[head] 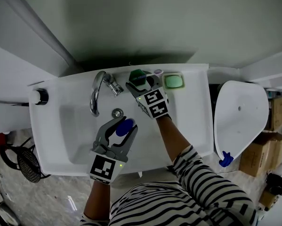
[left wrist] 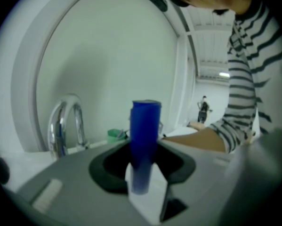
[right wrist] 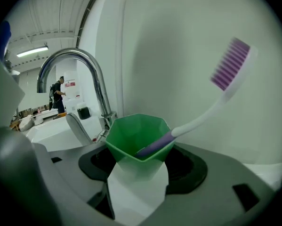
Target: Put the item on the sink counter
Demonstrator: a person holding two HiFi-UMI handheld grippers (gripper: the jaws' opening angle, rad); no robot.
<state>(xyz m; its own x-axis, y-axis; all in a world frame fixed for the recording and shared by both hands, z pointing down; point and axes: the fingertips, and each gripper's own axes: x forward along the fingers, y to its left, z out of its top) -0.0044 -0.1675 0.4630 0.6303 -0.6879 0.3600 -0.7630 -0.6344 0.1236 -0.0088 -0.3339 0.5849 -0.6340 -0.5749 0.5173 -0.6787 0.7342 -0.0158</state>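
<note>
White sink (head: 192, 126) with a chrome faucet (head: 97, 91) against a pale wall; white toilet (head: 239, 117) to its right. Left gripper (head: 123, 124) is clamped on 1 plain blue tube (left wrist: 145, 140) over the basin. Right gripper (head: 141, 82) is clamped on a faceted green cup (head: 138, 75) holding a purple-bristled toothbrush (right wrist: 216, 98), at the back ledge between the faucet and a green soap dish (head: 173, 81).

faucet (head: 97, 91) of shiny polished metal; sink (head: 197, 121) glossy, smooth white; green cup (right wrist: 138, 138) and blue tube (left wrist: 144, 140) — smooth plastic.
</note>
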